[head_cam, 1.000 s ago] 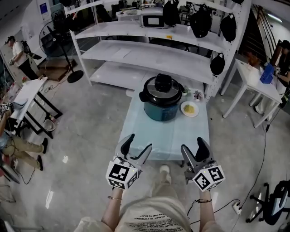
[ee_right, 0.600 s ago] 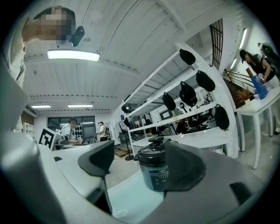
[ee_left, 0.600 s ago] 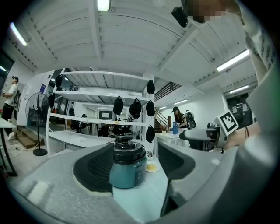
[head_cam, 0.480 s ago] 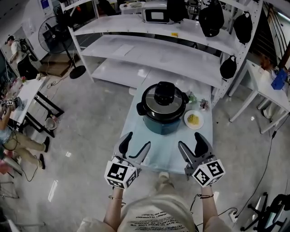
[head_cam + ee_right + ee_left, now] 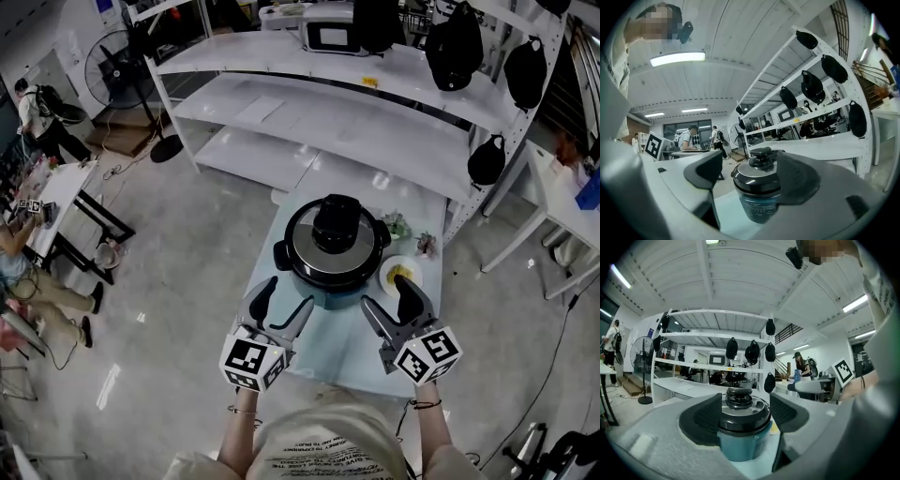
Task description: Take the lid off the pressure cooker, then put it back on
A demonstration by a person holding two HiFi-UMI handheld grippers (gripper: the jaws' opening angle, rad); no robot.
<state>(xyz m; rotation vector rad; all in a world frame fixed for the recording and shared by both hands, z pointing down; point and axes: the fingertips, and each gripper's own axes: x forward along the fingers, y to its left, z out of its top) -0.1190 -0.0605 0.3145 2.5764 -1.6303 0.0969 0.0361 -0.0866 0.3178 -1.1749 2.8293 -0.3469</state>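
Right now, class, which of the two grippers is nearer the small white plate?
The right gripper: the plate lies just beyond its jaws, to the right of the pressure cooker. The left gripper hangs farther off, towards the cooker's other side.

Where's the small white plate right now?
In the head view, the small white plate sits on the table, close to the right of the pressure cooker, just beyond the right gripper.

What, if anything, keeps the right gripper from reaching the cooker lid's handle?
Probably nothing: the right gripper is open and empty near the pressure cooker, and the lid handle on top stands bare, the small plate lying off to one side.
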